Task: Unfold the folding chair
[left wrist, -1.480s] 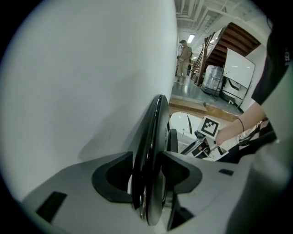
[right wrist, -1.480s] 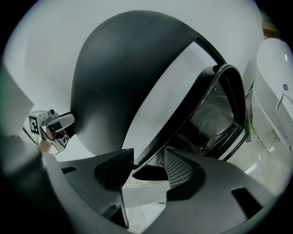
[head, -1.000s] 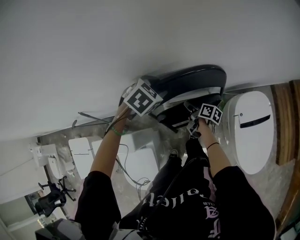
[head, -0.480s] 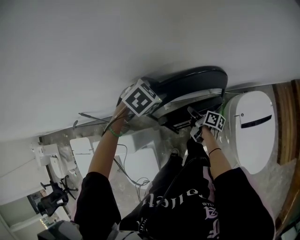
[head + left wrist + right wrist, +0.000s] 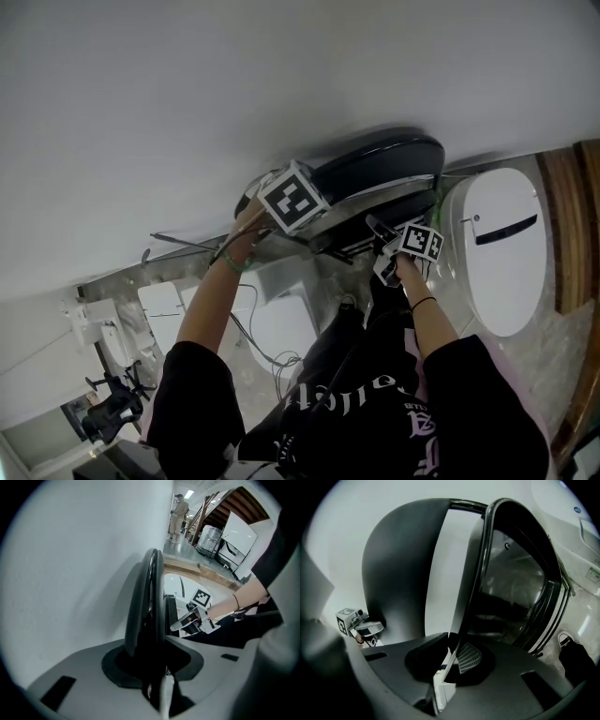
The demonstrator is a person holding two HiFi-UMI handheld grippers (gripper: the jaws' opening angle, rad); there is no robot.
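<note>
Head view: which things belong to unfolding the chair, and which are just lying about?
For the job: folding chair; left gripper, jaws closing with the chair's rim between them; right gripper, clamped on its frame.
Lying about: white oval cover, office chair, cables.

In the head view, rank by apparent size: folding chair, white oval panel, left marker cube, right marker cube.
Folding chair and white oval panel: alike.
Left marker cube, maybe just nearer the camera.
Right marker cube.
Left gripper's jaws are closing on the chair.
</note>
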